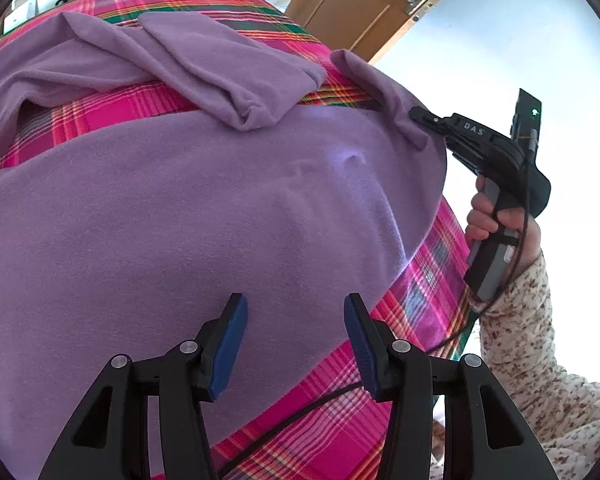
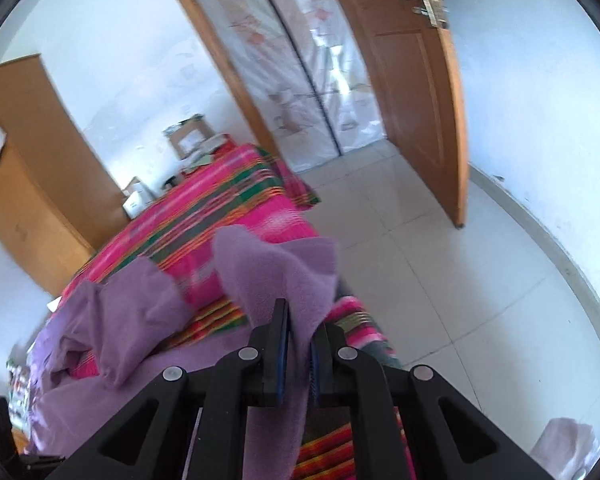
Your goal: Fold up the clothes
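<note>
The purple garment (image 1: 204,208) lay spread across a bed covered with a pink plaid blanket (image 1: 140,108), its broad body flat and smooth in the foreground of the left wrist view. One sleeve (image 1: 228,68) was already laid across the upper part, doubled over on itself, which suggested the folding was under way rather than just begun. At the far right corner of the garment, a flap of cloth stood lifted off the blanket.

That flap was raised because the right gripper (image 2: 300,340) had its jaws pinched tight on it; the right wrist view showed purple cloth bunched between the two pads and rising in a peak beyond them. A hand (image 1: 496,216) in a flowered sleeve (image 1: 528,320) held this gripper by its handle at the bed's edge, apparently ready to carry the corner over the body of the garment.

The left gripper (image 1: 296,344) hung above the near part of the garment with its jaws spread apart and nothing between them, the blue pads (image 1: 230,344) clear of the cloth. It seemed placed there to pin or steady the body while the other side was folded over.

Beyond the bed stood a wooden door (image 2: 416,92) and a tiled floor (image 2: 440,280).
</note>
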Motion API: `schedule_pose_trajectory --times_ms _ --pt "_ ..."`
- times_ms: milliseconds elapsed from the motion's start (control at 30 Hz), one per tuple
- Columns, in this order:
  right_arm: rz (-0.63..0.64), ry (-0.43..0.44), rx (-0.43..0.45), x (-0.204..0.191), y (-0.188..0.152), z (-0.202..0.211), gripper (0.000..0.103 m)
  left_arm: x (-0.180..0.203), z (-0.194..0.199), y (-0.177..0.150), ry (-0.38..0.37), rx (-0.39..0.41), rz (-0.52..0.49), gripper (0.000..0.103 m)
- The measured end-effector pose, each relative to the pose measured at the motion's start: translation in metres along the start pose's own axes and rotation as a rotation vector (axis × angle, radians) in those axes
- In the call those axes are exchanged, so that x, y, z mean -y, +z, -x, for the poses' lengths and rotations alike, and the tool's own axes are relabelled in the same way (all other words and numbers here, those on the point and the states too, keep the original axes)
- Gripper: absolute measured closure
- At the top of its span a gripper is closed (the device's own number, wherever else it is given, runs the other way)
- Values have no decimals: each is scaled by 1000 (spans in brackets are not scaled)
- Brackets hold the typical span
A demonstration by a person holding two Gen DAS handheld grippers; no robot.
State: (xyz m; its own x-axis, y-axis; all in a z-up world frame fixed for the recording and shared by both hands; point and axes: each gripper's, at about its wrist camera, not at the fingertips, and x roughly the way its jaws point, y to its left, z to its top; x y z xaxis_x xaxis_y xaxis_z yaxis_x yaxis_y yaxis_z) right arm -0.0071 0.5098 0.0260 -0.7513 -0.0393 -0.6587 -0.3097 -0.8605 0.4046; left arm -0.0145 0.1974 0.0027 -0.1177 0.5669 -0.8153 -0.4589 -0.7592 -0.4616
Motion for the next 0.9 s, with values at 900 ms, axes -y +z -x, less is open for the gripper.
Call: schedule_pose_trajectory --times_ms 900 --pt "-150 -165 29 53 -18 19 98 3 1 -2 -2 -1 3 51"
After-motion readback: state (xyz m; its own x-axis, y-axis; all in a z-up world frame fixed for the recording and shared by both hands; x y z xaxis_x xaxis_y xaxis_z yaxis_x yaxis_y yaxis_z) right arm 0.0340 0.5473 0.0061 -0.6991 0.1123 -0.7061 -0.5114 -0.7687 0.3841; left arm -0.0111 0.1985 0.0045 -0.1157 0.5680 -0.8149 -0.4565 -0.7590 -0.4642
